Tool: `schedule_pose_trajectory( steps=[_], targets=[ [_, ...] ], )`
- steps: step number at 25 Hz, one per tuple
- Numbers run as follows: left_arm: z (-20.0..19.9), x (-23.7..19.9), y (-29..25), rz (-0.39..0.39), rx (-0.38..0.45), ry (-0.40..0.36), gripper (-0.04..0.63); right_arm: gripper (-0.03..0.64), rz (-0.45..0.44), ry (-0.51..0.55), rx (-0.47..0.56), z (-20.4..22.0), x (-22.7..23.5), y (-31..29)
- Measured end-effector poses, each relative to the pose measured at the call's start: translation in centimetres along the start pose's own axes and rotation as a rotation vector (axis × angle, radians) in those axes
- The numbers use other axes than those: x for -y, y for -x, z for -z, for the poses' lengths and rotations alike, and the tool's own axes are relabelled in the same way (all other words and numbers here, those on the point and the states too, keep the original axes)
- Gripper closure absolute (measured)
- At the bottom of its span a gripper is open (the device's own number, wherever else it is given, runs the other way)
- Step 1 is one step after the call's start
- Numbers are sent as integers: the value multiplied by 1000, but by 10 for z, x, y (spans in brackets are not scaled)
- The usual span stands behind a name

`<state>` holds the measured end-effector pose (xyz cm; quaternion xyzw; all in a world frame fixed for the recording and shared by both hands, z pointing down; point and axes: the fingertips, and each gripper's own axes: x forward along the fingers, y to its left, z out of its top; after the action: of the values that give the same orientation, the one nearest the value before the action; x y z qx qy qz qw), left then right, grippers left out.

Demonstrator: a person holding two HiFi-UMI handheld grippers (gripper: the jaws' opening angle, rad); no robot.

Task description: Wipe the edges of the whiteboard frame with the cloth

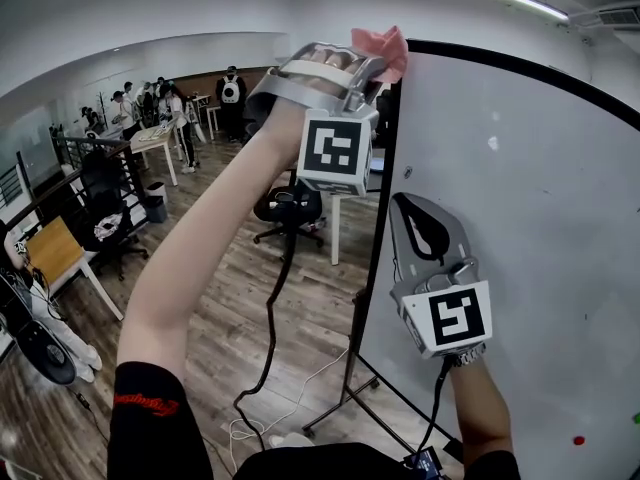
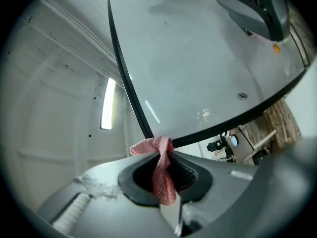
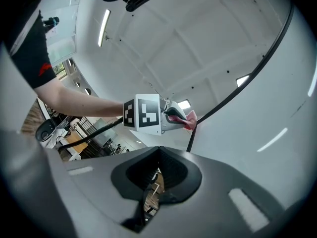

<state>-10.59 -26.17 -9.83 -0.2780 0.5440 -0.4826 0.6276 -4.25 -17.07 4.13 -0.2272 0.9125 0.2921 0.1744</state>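
The whiteboard (image 1: 520, 228) has a thin black frame (image 1: 385, 178). A pink cloth (image 1: 383, 46) is pinched in my left gripper (image 1: 372, 68), which is raised to the frame's top left corner, with the cloth touching it. In the left gripper view the cloth (image 2: 161, 167) hangs between the shut jaws of the left gripper (image 2: 163, 155), right at the black frame (image 2: 130, 90). My right gripper (image 1: 415, 213) is lower, shut and empty, resting near the board face by its left edge. The right gripper view shows its own closed jaws, the right gripper (image 3: 157, 170), and the cloth (image 3: 190, 120) at the frame (image 3: 237, 88).
The board's stand legs (image 1: 350, 388) and a cable (image 1: 265, 368) are on the wood floor below. An office chair (image 1: 288, 208), desks (image 1: 150, 143) and several people (image 1: 165, 103) are behind on the left. A red magnet (image 1: 578, 440) sits low on the board.
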Motion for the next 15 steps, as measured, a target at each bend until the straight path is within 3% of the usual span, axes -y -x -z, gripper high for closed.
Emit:
schedule_pose_trajectory(
  steps=[5,15],
  targets=[
    [2,-6,-5,-4,-29,-61,571,615,1,5,-2,-3,1,-2],
    [-6,0,-17,27,-50,-102,571,615,17,6,1,-1,4,9]
  ],
)
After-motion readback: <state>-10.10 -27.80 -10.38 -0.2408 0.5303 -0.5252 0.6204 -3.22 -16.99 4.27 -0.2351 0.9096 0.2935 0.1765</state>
